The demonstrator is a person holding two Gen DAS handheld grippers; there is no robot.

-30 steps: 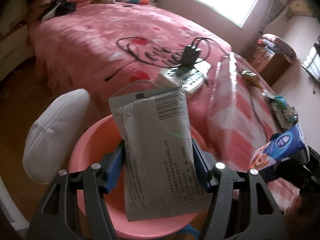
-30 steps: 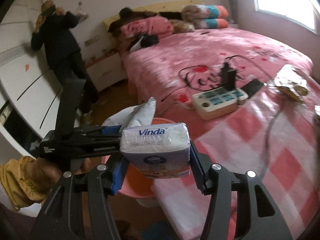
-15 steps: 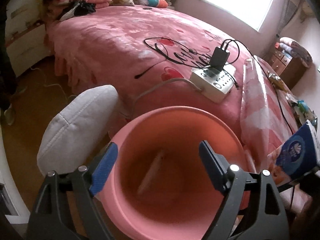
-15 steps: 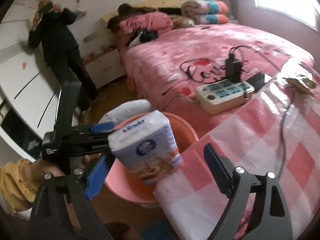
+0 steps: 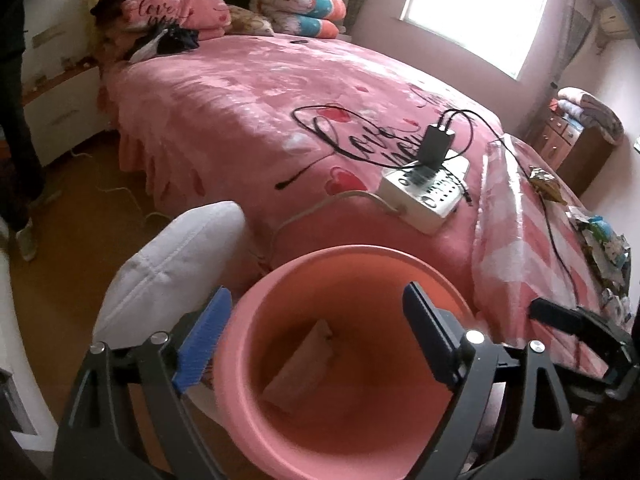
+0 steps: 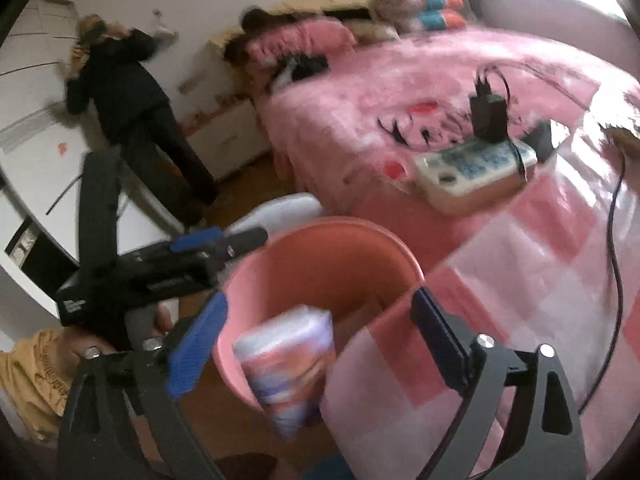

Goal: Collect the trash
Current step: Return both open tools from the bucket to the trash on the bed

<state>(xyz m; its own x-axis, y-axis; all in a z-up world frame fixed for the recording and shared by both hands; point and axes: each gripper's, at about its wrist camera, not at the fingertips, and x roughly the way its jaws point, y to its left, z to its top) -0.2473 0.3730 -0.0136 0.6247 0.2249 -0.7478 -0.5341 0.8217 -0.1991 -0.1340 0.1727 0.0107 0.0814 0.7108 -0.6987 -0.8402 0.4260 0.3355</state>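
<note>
**Two empty tongs over one bin; the next litter lies off toward three o'clock**

Both tongs stand wide and hold nothing. Farthest left in the left wrist view is a white cushion (image 5: 172,268) beside the bin. The left tongs (image 5: 316,340) hang right over the mouth of the pink bin (image 5: 360,256), blue pad at nine o'clock and black pad at three, and a flat paper packet (image 5: 300,368) lies inside, leaning on the wall with its long axis running from about seven to one o'clock.

In the right wrist view the right tongs (image 6: 320,340) are spread just as wide. A blurred tissue pack (image 6: 288,364) sits between their pads at the bin's near rim (image 6: 240,276); it appears to be dropping in, though the blur leaves it unclear whether it is inside or catching the edge.

Further right, past the power strip (image 5: 424,192) on the bed (image 5: 240,92), more litter remains on the checked tabletop (image 5: 520,248): a brown wrapper (image 5: 544,182) at about one o'clock from the left tongs and a heap of wrappers (image 5: 604,240) at about two to three o'clock, strung along the tabletop's far edge. The right tongs (image 5: 580,328) show at the left view's right edge, so I judge that hand nearer to that heap; reaching it means swinging rightward away from the bin.
</note>
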